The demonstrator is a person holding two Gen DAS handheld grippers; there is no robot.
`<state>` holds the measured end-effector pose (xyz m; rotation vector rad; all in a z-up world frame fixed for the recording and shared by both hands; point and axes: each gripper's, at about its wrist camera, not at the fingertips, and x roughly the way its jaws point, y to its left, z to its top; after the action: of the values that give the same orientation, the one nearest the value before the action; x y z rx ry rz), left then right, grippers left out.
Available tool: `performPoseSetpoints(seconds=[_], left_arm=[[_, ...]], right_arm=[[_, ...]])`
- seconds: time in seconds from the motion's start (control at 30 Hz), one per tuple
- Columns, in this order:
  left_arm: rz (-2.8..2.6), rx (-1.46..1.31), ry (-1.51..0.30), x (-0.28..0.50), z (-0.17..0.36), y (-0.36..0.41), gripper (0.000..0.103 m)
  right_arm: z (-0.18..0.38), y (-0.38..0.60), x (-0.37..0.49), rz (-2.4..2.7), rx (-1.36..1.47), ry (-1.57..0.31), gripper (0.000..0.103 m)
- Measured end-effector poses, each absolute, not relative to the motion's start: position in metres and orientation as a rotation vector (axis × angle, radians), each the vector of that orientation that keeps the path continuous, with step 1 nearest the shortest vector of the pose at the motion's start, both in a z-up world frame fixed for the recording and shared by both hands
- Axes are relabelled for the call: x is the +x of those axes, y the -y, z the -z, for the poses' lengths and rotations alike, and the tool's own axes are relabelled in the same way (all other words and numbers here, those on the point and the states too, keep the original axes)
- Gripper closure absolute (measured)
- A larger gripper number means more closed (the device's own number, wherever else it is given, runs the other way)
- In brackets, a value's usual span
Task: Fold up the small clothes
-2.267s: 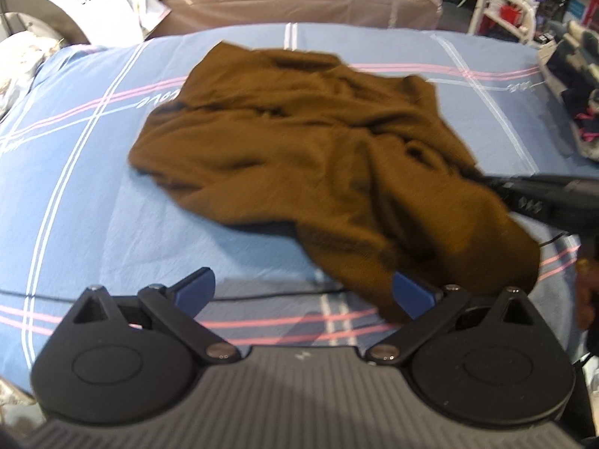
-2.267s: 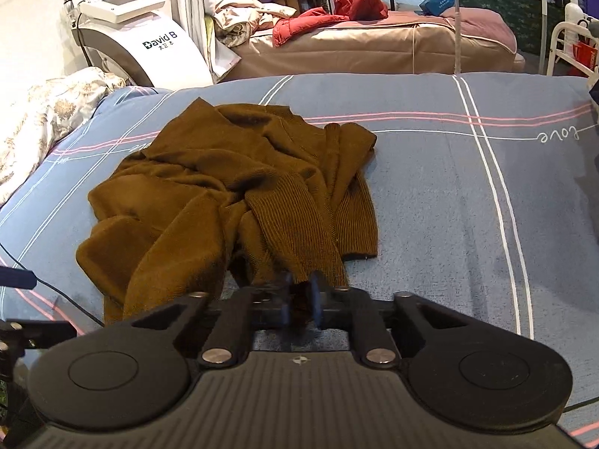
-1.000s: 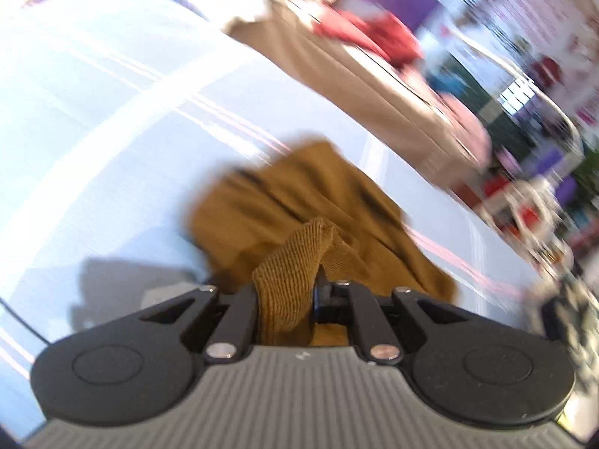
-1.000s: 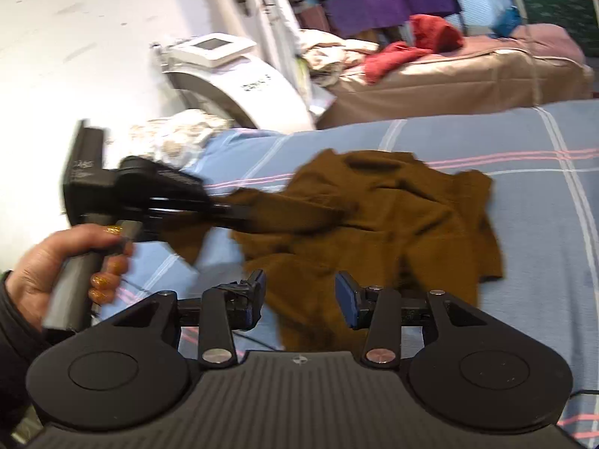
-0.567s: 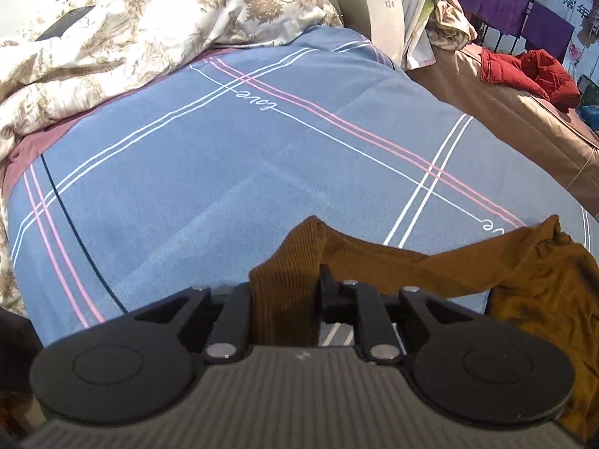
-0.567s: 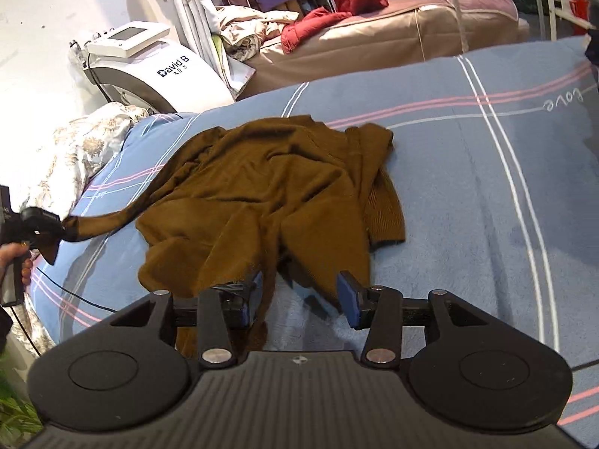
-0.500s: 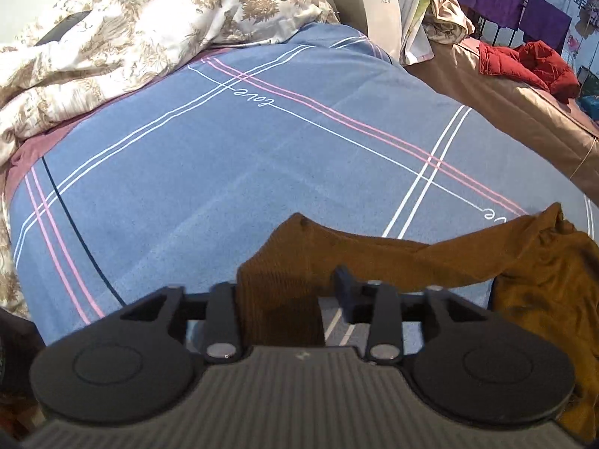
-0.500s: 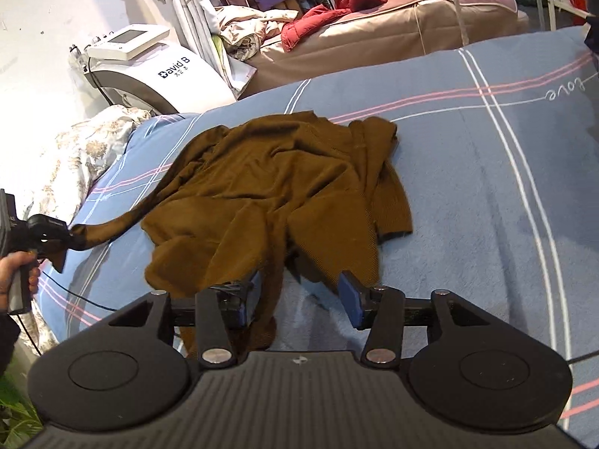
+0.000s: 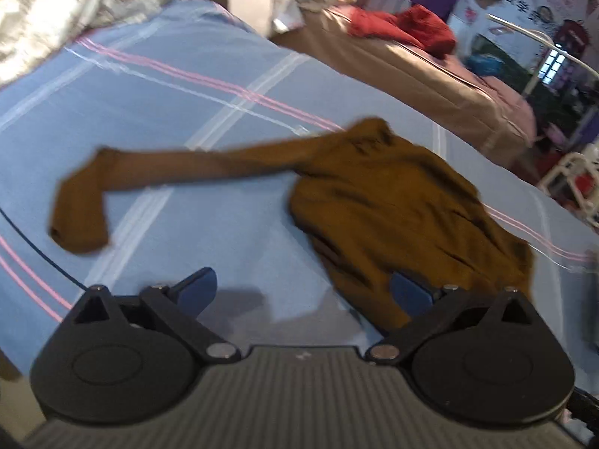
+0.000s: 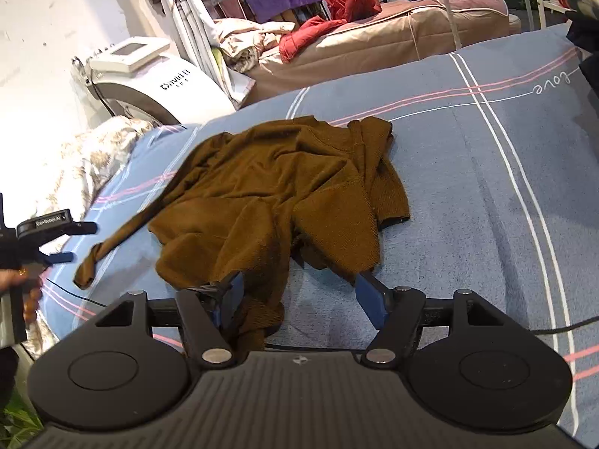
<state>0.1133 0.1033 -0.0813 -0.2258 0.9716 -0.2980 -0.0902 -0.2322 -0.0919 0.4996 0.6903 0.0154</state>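
A brown knit sweater [image 10: 284, 194] lies crumpled on the blue striped bed sheet [image 10: 486, 172]. One sleeve [image 9: 179, 172] is stretched out flat to the left, its cuff [image 9: 78, 224] bent toward me. My left gripper [image 9: 303, 292] is open and empty, just above the sheet near the sweater's body [image 9: 404, 209]; it also shows in the right wrist view [image 10: 56, 243] beside the cuff [image 10: 88, 269]. My right gripper [image 10: 299, 295] is open over the sweater's near hem, with loose cloth hanging by its left finger [image 10: 228, 295].
A patterned quilt [image 10: 75, 157] lies at the bed's left side. A white machine [image 10: 149, 75] stands beyond it. A second bed [image 10: 393, 33] with red clothes [image 10: 337, 11] is behind. A thin black cable [image 9: 37, 250] crosses the sheet at the near left.
My left gripper opened and let go of the sleeve cuff, which now lies flat on the sheet. The left gripper drew back and swung right. My right gripper stayed open over the hem.
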Motion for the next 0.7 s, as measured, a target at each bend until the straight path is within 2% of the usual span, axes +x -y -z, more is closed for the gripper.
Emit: performPoseSetpoints(seconds=[0.1,0.17,0.27,0.37,0.4,0.43,0.53,0.7], left_arm=[[0.463,-0.288,-1.069,0.091,0.105,-0.063,0.003],[0.497,-0.32,-1.123,0.082,0.122,-0.044,0.008],[0.514,-0.41,-1.152,0.078,0.143,-0.028,0.023],[0.519,-0.409,-1.128,0.089,0.153,-0.014,0.056],[0.509,-0.387,-1.126,0.093,0.154,-0.009,0.08],[0.502,-0.369,-1.117,0.097,0.153,-0.004,0.092],[0.502,-0.336,-1.059,0.109,0.139,0.006,0.098],[0.568,-0.24,-0.925,0.127,0.094,0.041,0.098]], right_arm=[[0.091,0.225,-0.098,-0.053,0.489,-0.682,0.0],[0.09,0.221,-0.104,-0.077,0.479,-0.673,0.0],[0.089,0.217,-0.111,-0.098,0.479,-0.67,0.0],[0.093,0.216,-0.113,-0.095,0.488,-0.688,0.0],[0.095,0.216,-0.114,-0.1,0.495,-0.694,0.0],[0.096,0.215,-0.113,-0.102,0.499,-0.7,0.0],[0.097,0.213,-0.114,-0.115,0.498,-0.701,0.0],[0.095,0.206,-0.115,-0.173,0.494,-0.681,0.0]])
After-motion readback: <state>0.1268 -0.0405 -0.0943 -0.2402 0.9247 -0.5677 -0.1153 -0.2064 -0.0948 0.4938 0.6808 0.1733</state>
